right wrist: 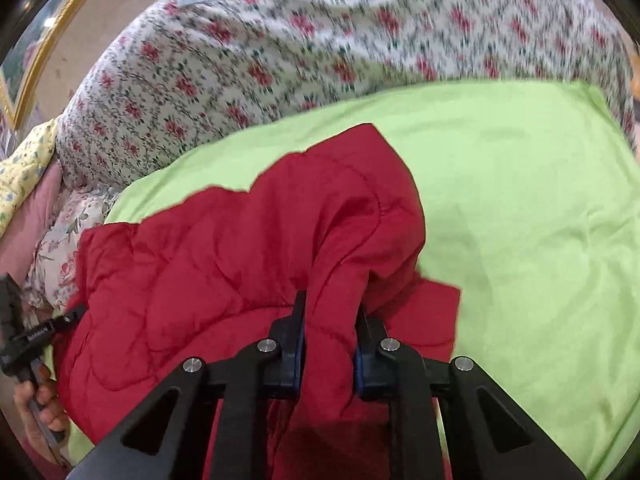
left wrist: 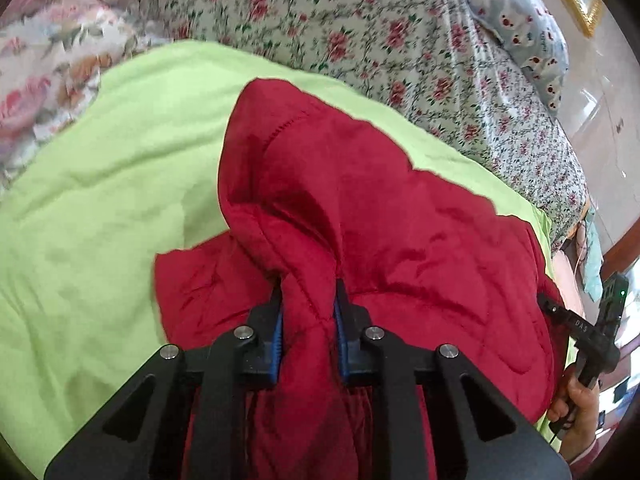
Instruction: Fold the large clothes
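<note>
A red quilted garment (left wrist: 360, 208) lies bunched on a lime green sheet (left wrist: 100, 184). My left gripper (left wrist: 308, 292) is shut on a fold of the red garment, which rises in a ridge ahead of the fingers. My right gripper (right wrist: 330, 312) is shut on another fold of the same red garment (right wrist: 224, 256), lifting its edge above the green sheet (right wrist: 520, 208). Each gripper shows at the edge of the other's view: the right one in the left wrist view (left wrist: 576, 332), the left one in the right wrist view (right wrist: 32, 340).
A floral bedspread (left wrist: 360, 32) covers the bed behind the green sheet. A blue patterned pillow (left wrist: 524, 28) lies at the far right. A floral quilt (left wrist: 44, 76) is bunched at the left. A gold picture frame (right wrist: 36, 56) hangs on the wall.
</note>
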### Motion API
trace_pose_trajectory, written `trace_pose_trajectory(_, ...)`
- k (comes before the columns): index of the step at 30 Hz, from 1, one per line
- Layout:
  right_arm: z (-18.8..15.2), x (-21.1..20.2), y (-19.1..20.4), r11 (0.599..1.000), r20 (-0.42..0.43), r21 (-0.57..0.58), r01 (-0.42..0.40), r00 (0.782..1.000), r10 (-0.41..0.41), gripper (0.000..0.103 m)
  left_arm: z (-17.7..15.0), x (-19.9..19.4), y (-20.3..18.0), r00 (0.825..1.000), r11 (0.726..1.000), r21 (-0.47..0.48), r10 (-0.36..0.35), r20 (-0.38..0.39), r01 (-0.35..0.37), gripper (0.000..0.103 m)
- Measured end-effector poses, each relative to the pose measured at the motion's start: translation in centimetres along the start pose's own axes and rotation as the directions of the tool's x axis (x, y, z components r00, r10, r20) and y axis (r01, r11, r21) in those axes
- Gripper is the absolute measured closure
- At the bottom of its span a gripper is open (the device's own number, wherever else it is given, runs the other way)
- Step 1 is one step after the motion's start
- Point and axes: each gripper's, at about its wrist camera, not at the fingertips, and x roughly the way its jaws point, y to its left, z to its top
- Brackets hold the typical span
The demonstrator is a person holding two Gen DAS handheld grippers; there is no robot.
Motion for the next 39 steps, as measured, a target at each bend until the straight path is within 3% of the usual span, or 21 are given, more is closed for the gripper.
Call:
trace_pose_trajectory(6,-0.3,1.3,-1.2,0.997,-0.029,0.055,-0.045,0.998,0.047,0.085,-0.1,0.9,-0.1,1.0,1.0,-0.005,0.001,-0.009,-0.001,0.085)
trace_pose_trajectory(21,-0.4,3.4,-0.7,0.999,-0.053,0.046,0.006,0.999,-0.003,0.079,0.1,1.8,-0.8,0.997,0.997,0.017,0.072,-0.012,-0.072,0.081)
trace_pose_trajectory(26,-0.4,3.7,-0.2,0.999,-0.052,0.021,0.04,0.998,-0.039,0.078,0.2,1.7,-0.8,0.996,0.995,0.019,0.094,-0.01,-0.093,0.073)
trace_pose_trajectory(31,-0.4,3.9,-0.1,0.999,-0.051,0.011,0.05,0.997,-0.049,0.076,0.2,1.5,-1.7,0.986,0.985,0.058,0.166,-0.005,-0.165,0.062)
trace_pose_trajectory(33,-0.4,3.8,-0.2,0.999,-0.05,0.015,0.046,0.998,-0.045,0.076,0.0,0.4,-1.8,0.984,0.983,0.045,0.179,0.02,-0.179,0.058)
trace_pose_trajectory(35,-0.4,3.8,-0.3,0.999,-0.049,0.016,0.044,0.998,-0.043,0.076,-0.1,-1.0,-1.8,0.985,0.985,0.021,0.169,0.048,-0.17,0.043)
trace_pose_trajectory(39,-0.5,3.8,-0.2,0.999,-0.046,0.016,0.046,0.998,-0.045,0.076,-0.7,-4.5,-2.6,0.981,0.988,0.01,0.153,0.123,-0.155,0.041)
